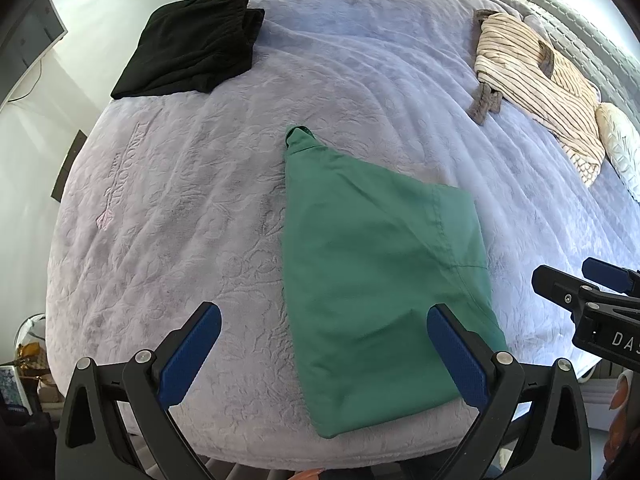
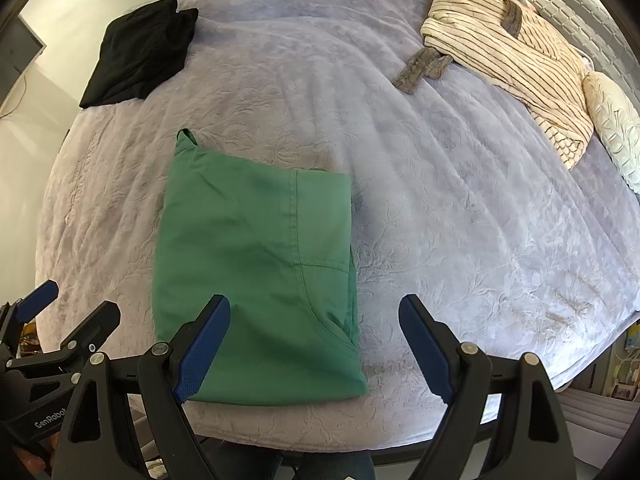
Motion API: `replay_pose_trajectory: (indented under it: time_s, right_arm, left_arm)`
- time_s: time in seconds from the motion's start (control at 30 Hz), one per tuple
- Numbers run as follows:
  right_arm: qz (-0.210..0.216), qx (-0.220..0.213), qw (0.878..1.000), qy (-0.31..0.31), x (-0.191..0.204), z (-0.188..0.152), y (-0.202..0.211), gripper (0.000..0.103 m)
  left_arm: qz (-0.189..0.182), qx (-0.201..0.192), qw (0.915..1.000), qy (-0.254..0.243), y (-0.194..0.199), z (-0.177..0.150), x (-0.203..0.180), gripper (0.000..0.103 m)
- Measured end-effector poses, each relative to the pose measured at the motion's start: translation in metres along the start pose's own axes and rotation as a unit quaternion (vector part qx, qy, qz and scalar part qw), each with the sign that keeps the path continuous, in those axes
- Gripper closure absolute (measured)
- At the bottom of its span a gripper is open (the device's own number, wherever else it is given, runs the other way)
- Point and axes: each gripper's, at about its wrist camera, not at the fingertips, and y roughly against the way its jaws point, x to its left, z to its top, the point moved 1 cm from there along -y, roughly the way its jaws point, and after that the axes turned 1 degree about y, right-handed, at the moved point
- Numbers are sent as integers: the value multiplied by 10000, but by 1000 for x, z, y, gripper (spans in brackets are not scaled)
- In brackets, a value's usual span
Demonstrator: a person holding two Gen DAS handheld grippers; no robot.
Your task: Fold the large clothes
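Between and just beyond the jaws of the left gripper (image 1: pixel 324 354) a folded green garment (image 1: pixel 376 276) is seen, lying flat on a pale lilac bedspread (image 1: pixel 168 220). The jaws of this gripper are held wide apart and nothing is clamped between them; the right-hand pad (image 1: pixel 456 356) is seen in front of the garment's near right part, but whether the cloth is touched cannot be told. The left-hand pad is placed over bare bedspread, clear of the cloth.

In the right wrist view the right gripper (image 2: pixel 314 354) is also held with its jaws wide apart, and nothing is gripped. Its left pad (image 2: pixel 202 354) is seen over the near part of the green garment (image 2: pixel 256 272), while its right pad is placed over the bedspread (image 2: pixel 480 248), well apart from the cloth.

Far ahead of the jaws and to the left, a folded black garment (image 1: pixel 188 48) is laid near the edge of the bed. Far ahead and to the right, a striped cream robe (image 1: pixel 536 92) with a grey belt (image 1: pixel 486 106) is spread, and a white pillow (image 1: pixel 622 148) is placed just beside it.
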Motion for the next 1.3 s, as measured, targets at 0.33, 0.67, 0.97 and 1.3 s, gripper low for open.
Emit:
replay_pose_trajectory:
  time_s: [0.33,0.67,0.97,1.3]
  right_arm:
    - [0,6,10000,-8,0,-1,0,15]
    - [4,2,10000,4,-1,1,0,15]
    - [13,29,10000,-26,1,-3,-2,15]
    - [15,42,10000,-17,1,-3,-2,15]
  left_arm:
    - [6,2,10000,-4,0,-1,0,0]
    - [11,3,10000,-20,0,-1,0,0]
    - [32,10,10000,-34,-1,-2,1,0]
    - [103,3,9999,-57,0,-2,0,0]
